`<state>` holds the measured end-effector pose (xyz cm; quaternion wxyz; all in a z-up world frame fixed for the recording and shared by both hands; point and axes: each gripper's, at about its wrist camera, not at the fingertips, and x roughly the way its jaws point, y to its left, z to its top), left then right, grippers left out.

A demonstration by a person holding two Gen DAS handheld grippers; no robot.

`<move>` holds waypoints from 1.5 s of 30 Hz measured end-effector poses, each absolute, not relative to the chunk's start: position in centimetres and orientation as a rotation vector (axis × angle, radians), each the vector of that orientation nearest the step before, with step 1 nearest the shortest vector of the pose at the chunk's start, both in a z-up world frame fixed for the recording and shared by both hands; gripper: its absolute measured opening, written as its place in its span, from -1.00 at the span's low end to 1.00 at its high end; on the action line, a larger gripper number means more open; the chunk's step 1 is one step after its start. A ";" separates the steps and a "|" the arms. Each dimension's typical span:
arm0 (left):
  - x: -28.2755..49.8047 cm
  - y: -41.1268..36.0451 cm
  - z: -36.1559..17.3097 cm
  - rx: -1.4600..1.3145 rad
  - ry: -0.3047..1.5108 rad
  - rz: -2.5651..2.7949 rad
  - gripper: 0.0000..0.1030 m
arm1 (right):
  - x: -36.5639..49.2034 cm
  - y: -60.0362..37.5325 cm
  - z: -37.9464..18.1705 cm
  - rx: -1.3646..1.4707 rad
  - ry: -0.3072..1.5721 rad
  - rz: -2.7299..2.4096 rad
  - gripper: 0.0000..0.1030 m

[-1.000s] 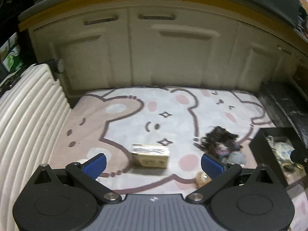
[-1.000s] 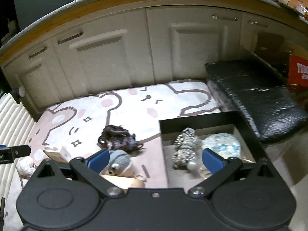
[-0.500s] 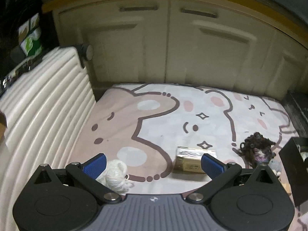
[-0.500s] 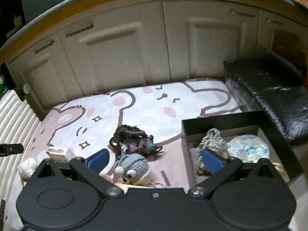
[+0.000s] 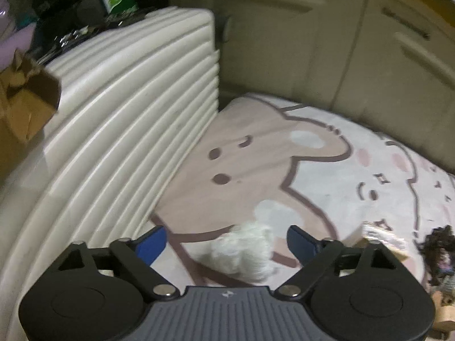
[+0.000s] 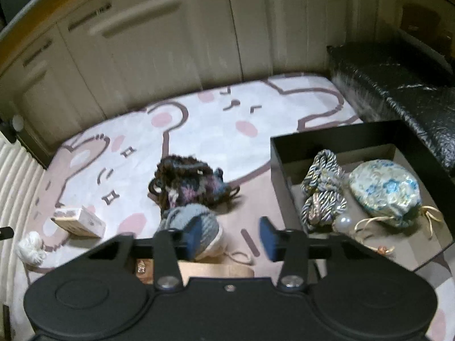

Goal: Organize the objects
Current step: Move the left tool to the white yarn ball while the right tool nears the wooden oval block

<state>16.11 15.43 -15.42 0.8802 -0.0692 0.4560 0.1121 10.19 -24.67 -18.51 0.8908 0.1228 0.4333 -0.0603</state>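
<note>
My left gripper (image 5: 226, 243) is open, low over the cartoon mat (image 5: 327, 176), with a white fluffy toy (image 5: 246, 253) between its blue fingers, untouched as far as I can tell. The toy also shows in the right wrist view (image 6: 30, 248). My right gripper (image 6: 229, 237) is open but narrowed, empty, just right of a grey knitted toy (image 6: 196, 218). A dark yarn bundle (image 6: 189, 182) and a small tan box (image 6: 78, 221) lie on the mat. A black box (image 6: 327, 137) at right holds a braided cord (image 6: 322, 190) and a floral pouch (image 6: 385, 189).
A ribbed white suitcase (image 5: 119, 130) stands along the mat's left side. Cream cabinet doors (image 6: 176, 45) close the far side. A black wrapped block (image 6: 398, 76) lies at the far right. A wooden piece (image 6: 216, 270) sits under my right gripper.
My left gripper has swung left and down, so the white toy now lies between its fingers. My right gripper's fingers have drawn closer together and it moved forward slightly.
</note>
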 end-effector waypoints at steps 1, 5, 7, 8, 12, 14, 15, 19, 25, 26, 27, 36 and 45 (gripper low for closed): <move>16.2 15.7 -15.7 -0.147 0.956 0.241 0.65 | 10.2 -24.5 -18.7 0.243 0.902 -0.117 -0.34; 16.5 16.4 -16.5 -0.169 0.965 0.262 0.64 | 10.2 -23.7 -19.5 0.214 0.907 -0.081 -0.45; 16.8 16.5 -16.9 -0.171 0.969 0.272 0.64 | 10.2 -23.4 -19.9 0.207 0.912 -0.077 -0.47; 16.9 16.6 -17.1 -0.170 0.970 0.273 0.64 | 10.2 -23.4 -20.0 0.201 0.910 -0.076 -0.47; 17.3 16.6 -17.8 -0.179 0.970 0.273 0.66 | 9.9 -23.2 -20.5 0.181 0.919 -0.062 -0.49; 17.4 16.7 -18.0 -0.191 0.970 0.270 0.67 | 9.2 -23.1 -20.8 0.174 0.927 -0.050 -0.49; 17.4 16.8 -18.1 -0.201 0.969 0.266 0.67 | 8.9 -23.0 -21.0 0.171 0.939 -0.044 -0.49; 17.5 17.1 -18.7 -0.237 0.972 0.256 0.67 | 7.4 -23.0 -21.8 0.171 0.954 -0.028 -0.48; 17.5 17.2 -19.5 -0.263 0.978 0.229 0.78 | 6.0 -23.7 -21.3 0.225 0.912 -0.061 -0.33; 17.5 17.2 -19.5 -0.266 0.976 0.221 0.79 | 5.7 -23.7 -21.2 0.239 0.900 -0.066 -0.31; 17.5 17.2 -19.6 -0.270 0.974 0.210 0.79 | 5.4 -23.7 -21.1 0.248 0.891 -0.067 -0.23; 17.5 16.6 -20.2 -0.275 0.992 0.172 0.90 | 4.2 -22.4 -21.5 0.292 0.884 -0.102 0.68; 17.7 16.1 -20.9 -0.253 1.028 0.181 0.93 | 4.8 -20.0 -22.9 0.266 0.949 -0.121 0.88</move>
